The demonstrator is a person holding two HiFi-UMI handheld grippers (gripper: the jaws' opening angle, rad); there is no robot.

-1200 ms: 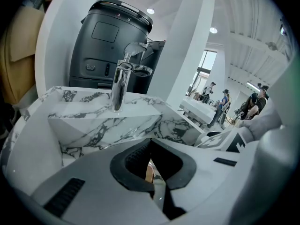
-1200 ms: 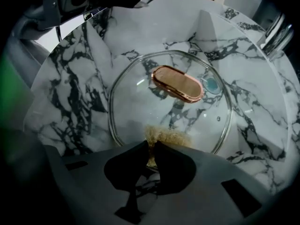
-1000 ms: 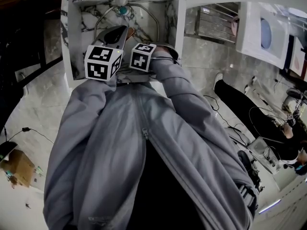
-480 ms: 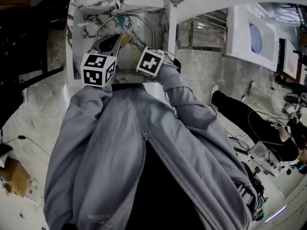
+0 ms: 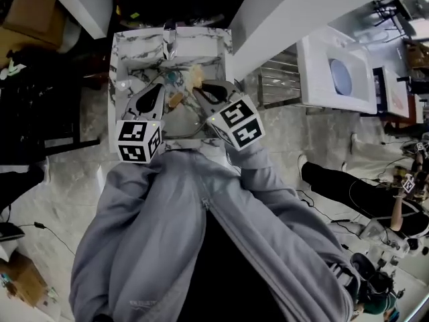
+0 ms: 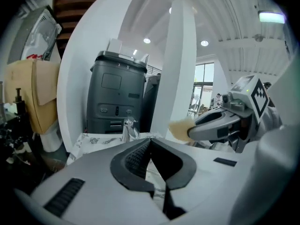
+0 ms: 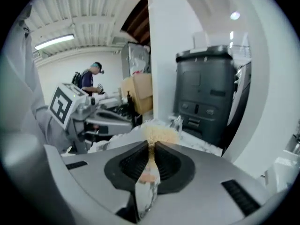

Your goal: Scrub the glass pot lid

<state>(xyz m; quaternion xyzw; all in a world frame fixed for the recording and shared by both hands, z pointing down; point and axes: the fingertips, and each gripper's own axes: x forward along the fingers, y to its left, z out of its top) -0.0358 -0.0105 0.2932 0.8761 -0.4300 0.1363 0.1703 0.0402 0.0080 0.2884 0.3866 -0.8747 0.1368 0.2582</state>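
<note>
Right gripper [image 7: 151,146] pinches a tan scrubber [image 7: 159,134], tuft poking past the tips; left gripper [image 6: 150,142] sits clamped shut, nothing seen between; below and between them, the glass pot lid [image 5: 178,104] lies in the marble sink [image 5: 134,49].

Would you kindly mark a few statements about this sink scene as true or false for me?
1. The right gripper grips a tan sponge. True.
2. The left gripper has its jaws wide apart. False: they are together, with nothing between them.
3. A faucet stands at the marble sink. True.
4. Nobody else is in view. False: a person stands in the background.
</note>
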